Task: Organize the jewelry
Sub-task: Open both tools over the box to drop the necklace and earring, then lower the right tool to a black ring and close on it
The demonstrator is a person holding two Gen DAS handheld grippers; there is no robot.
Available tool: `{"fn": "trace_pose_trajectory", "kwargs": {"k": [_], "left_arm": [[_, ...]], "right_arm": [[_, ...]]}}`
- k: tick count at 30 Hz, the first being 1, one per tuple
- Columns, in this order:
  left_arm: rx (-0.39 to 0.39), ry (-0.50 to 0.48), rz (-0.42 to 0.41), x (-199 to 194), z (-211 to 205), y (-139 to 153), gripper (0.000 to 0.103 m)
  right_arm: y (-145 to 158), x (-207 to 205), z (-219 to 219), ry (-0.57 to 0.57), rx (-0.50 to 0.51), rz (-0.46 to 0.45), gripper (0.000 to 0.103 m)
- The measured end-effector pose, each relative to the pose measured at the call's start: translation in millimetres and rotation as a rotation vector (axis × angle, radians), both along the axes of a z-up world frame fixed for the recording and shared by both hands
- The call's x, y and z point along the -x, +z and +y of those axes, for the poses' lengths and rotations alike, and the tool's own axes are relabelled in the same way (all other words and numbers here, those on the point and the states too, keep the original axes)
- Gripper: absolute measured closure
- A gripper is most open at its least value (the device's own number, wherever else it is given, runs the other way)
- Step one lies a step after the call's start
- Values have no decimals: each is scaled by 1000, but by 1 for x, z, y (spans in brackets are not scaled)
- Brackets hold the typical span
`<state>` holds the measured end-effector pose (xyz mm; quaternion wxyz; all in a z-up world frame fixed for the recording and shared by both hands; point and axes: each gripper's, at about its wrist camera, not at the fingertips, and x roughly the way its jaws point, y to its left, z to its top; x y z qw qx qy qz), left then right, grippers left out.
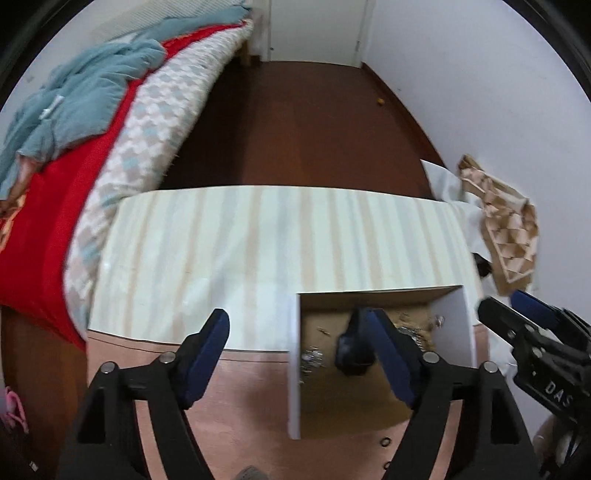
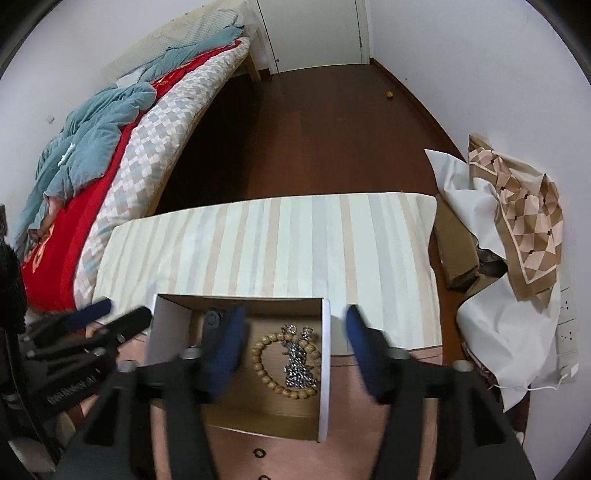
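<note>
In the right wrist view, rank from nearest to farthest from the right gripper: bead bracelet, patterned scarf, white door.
1. bead bracelet, in the box between the right gripper fingers
2. patterned scarf, off to the right
3. white door, far end of the room

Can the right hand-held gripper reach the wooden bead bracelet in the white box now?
Probably yes. The right hand-held gripper is open and straddles the box's right wall. The round wooden bead bracelet lies uncovered, though a silver chain rests across it.
</note>
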<state>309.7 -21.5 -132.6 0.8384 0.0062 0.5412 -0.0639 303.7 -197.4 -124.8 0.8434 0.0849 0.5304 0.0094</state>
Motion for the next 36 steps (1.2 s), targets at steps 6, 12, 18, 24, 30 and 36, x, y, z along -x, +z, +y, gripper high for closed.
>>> {"fn": "trace_pose_trajectory", "kwargs": {"k": [6,12,18,24,30,36], "left_arm": [[-97,43,-21,15,10,-5,0],[-139,40,-45,45,15,-9,0],[-136,56,-71,67,21,-1,0],[-131,80,-146,96,24,26,0],[-143,90,-236,127,27,56,0],[-122,86,-285,156,30,77,0]], "right_arm": [[-7,18,7,-3,109,30,3],[-18,44,18,-3,192,56,0],[-11,64,25,-14,223,38,0],[8,85,29,-27,213,-1,0],[37,111,34,-40,221,-70,0],[65,142,36,-54,216,-130,0]]}}
